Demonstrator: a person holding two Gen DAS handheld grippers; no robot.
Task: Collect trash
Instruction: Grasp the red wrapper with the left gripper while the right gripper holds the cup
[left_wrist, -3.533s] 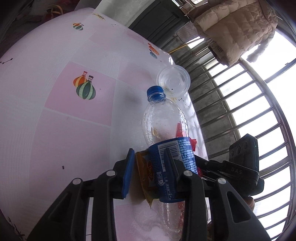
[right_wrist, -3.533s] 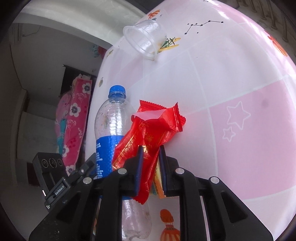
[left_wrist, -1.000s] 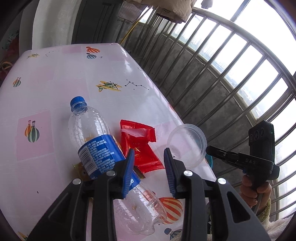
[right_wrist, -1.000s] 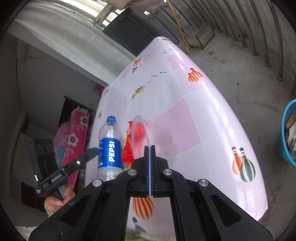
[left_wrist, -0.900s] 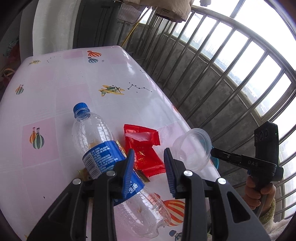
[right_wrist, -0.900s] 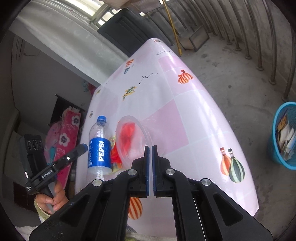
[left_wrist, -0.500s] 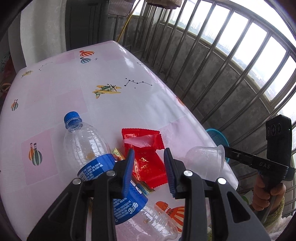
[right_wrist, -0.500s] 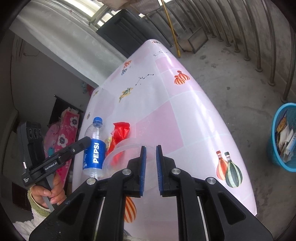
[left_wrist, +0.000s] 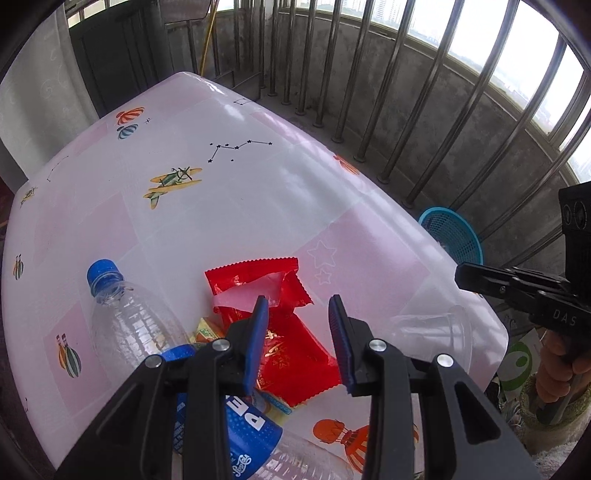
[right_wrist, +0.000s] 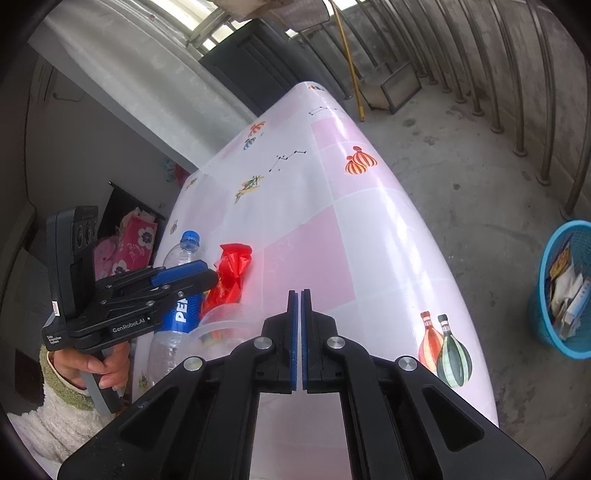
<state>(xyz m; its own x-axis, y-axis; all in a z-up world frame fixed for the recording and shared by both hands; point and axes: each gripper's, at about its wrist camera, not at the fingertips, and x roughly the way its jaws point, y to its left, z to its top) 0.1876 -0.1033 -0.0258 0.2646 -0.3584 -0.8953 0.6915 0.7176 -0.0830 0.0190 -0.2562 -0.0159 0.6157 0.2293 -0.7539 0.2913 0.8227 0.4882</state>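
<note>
Your left tool (left_wrist: 298, 328) is spread wide, empty, hovering over the red wrapper (left_wrist: 280, 332) on the surface (left_wrist: 229, 206). Pepsi bottle (left_wrist: 147, 339) lies just left of the wrapper, cap pointing away. Your right tool (right_wrist: 299, 325) has its pads nearly together; a thin gap shows and I can't tell if it pinches anything. Clear plastic cup (right_wrist: 221, 328) sits just left of it, near the surface's right edge. Farther off, blue trash basket (right_wrist: 565, 288) stands on the floor with trash inside.
</note>
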